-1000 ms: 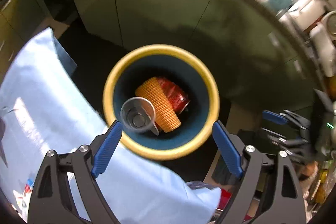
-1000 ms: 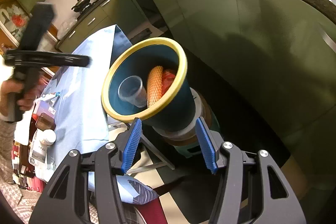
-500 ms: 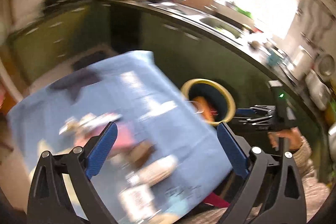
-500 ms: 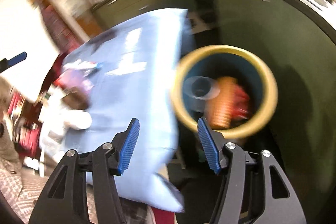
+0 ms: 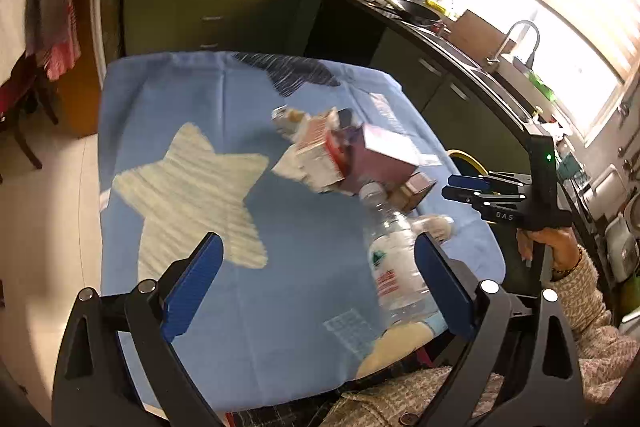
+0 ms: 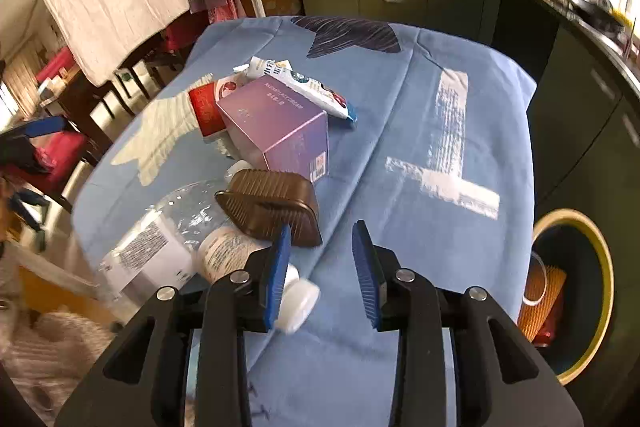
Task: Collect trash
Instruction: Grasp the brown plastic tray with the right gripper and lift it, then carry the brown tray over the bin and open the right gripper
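Trash is piled on the blue cloth: a purple box (image 6: 280, 123), a red carton (image 6: 204, 107), a printed tube (image 6: 304, 87), a brown ribbed tray (image 6: 272, 207), a clear plastic bottle (image 6: 168, 223) and a small white bottle (image 6: 228, 255). My right gripper (image 6: 320, 251) hovers just right of the tray, its jaws closing with only cloth below them. My left gripper (image 5: 316, 259) stands wide open over the cloth, the clear bottle (image 5: 394, 259) against its right finger. The purple box (image 5: 384, 155) lies beyond. The right gripper (image 5: 464, 187) shows at the table's right edge.
A yellow-rimmed bin (image 6: 572, 291) stands on the floor right of the table, holding an orange mesh sleeve and a clear cup. Dark green cabinets (image 5: 208, 11) and a counter with a sink run behind and along the right. Chairs stand to the left.
Both grippers swung away from above the bin and now face the table and its pile. The right jaws have narrowed; the left jaws have widened slightly.
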{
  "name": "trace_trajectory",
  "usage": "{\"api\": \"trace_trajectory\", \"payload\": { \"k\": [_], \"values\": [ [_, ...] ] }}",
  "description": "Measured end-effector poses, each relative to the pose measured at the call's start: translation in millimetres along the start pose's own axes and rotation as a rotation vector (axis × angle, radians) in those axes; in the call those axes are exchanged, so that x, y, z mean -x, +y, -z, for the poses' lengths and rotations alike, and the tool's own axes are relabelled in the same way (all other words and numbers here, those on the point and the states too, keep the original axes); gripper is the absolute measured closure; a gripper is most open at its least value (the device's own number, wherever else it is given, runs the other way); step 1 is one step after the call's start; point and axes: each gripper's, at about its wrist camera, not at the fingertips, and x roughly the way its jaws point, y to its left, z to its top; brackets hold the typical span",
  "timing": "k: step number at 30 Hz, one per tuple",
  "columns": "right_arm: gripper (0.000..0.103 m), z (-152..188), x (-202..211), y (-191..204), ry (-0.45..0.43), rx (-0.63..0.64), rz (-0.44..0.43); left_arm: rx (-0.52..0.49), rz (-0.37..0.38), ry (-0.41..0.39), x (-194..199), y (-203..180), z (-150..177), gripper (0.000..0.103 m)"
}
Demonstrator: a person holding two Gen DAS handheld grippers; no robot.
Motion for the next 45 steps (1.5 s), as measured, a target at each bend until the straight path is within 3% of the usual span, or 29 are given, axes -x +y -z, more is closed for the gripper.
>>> {"api": "trace_trajectory", "payload": {
  "k": [7, 9, 11, 17, 25, 31, 36, 45],
  "values": [
    [0.077, -3.4, -31.1, 4.8, 0.032, 0.019, 0.051, 0.014, 0.039, 0.016, -10.1, 5.9, 12.0, 0.011],
    [0.083, -4.3, -36.9, 3.8, 0.031, 0.019, 0.057, 0.013, 0.048, 0.027, -14.7, 4.2, 14.5, 0.011],
    [0.096, -5.0, -41.2, 2.3, 0.027, 0.019, 0.054, 0.014, 0.052, 0.036, -18.3, 5.7, 16.3, 0.011],
    [0.098, -3.5, -32.2, -2.1, -0.016, 0.014, 0.046, 0.012, 0.043, 0.050, -22.7, 5.3, 16.7, 0.011],
    [0.098, -6.0, 20.2, -18.6, -0.138, -0.038, 0.075, -0.005, 0.048, 0.075, -31.6, -1.5, 16.6, 0.011],
    [0.098, 15.8, 66.0, -102.5, -0.174, -0.223, 0.272, -0.030, 0.051, 0.085, -32.7, -9.2, 17.0, 0.011],
    [0.098, 54.8, 75.0, -185.1, -0.094, -0.405, 0.443, -0.035, 0.049, 0.112, -43.1, -15.0, 15.5, 0.011],
    [0.097, 87.8, 32.6, -262.3, 0.050, -0.540, 0.510, -0.114, 0.043, 0.147, -52.2, -50.3, 10.0, 0.011]
  ]
}}
